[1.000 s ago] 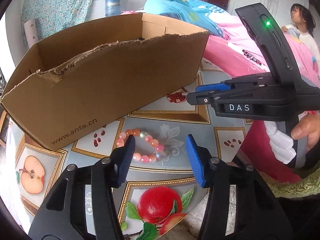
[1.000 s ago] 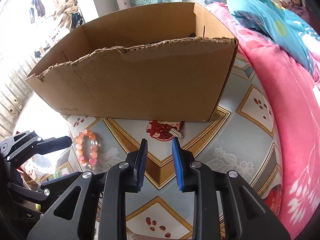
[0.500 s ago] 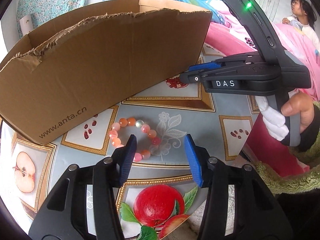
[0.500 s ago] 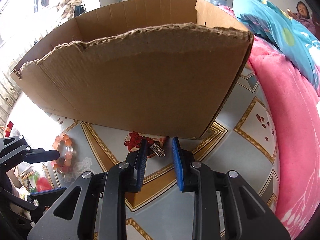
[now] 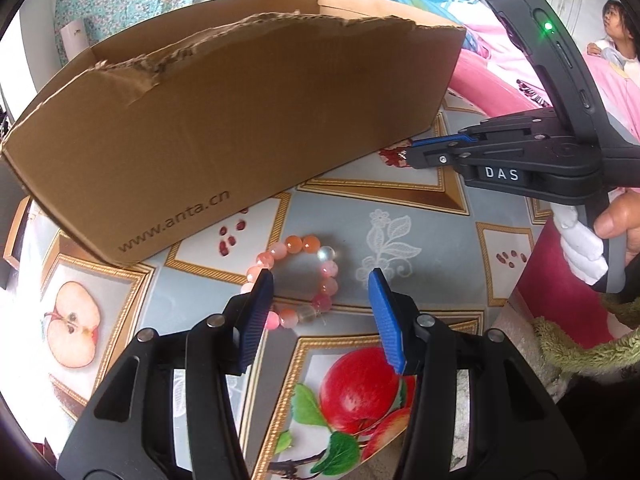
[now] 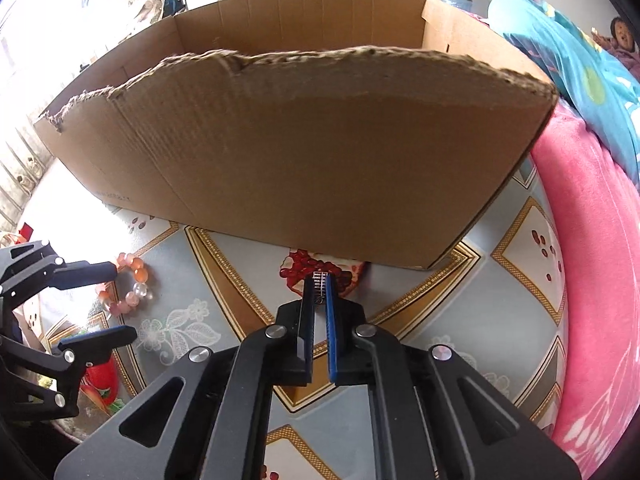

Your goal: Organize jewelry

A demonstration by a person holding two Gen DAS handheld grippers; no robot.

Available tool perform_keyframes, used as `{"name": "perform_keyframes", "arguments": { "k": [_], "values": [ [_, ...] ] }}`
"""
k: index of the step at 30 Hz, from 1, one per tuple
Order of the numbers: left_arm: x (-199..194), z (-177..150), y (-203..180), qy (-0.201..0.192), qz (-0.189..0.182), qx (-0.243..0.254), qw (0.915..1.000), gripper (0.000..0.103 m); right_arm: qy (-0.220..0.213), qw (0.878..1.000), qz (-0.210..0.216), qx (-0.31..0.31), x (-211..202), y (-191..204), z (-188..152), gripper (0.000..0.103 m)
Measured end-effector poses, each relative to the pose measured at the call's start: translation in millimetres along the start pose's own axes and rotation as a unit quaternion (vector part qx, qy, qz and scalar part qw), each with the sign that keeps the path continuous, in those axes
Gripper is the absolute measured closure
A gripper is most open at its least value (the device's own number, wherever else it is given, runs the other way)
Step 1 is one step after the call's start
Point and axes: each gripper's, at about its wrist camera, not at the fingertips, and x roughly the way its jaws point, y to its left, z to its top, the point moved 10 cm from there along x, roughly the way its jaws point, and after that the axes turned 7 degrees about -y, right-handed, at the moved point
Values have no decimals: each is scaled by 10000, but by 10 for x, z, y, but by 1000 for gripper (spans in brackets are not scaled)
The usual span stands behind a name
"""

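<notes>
A pink and orange bead bracelet (image 5: 304, 276) lies on the patterned tablecloth just in front of my open left gripper (image 5: 320, 292); its left finger overlaps the ring's left side. The bracelet also shows in the right wrist view (image 6: 132, 288). My right gripper (image 6: 320, 284) is shut on a small silver rhinestone hair clip (image 6: 320, 280), low over the cloth beside the front wall of the open cardboard box (image 6: 320, 152). The right gripper (image 5: 416, 152) shows in the left wrist view too, by the box (image 5: 224, 128).
The tablecloth (image 5: 400, 208) has fruit pictures and gold frames. A pink blanket (image 6: 592, 240) bounds the table on the right. The torn box wall stands tall behind both grippers. People sit on the bed at the far right (image 5: 616, 32).
My right gripper moved forward and down to the clip and closed on it. My left gripper moved closer over the bracelet and stayed open.
</notes>
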Motion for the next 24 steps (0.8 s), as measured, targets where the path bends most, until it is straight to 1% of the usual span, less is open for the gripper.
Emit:
{"name": "perform_keyframes", "arguments": {
  "k": [5, 10, 15, 17, 19, 23, 24],
  "values": [
    [-35, -32, 86, 0, 98, -64, 9999, 56, 64, 9998, 129, 141, -3, 41, -9, 98],
    [-66, -54, 122, -9, 30, -140, 9999, 56, 55, 9992, 228, 335, -42, -23, -7, 98],
    [-105, -51, 103, -58, -22, -88, 9999, 56, -39, 9979, 332, 546, -145, -63, -17, 98],
    [-66, -31, 36, -57, -2, -32, 10000, 62, -52, 9975, 385, 593, -170, -20, -38, 98],
    [-25, -27, 27, 12, 102, 18, 9999, 68, -75, 9971, 433, 622, -208, -27, -64, 98],
    [-2, -4, 41, 59, 258, 58, 9996, 75, -131, 9962, 517, 683, -234, 4, -44, 98],
    [4, -2, 55, 66, 293, 52, 9995, 78, -149, 9959, 541, 705, -244, 1, -44, 98]
  ]
}}
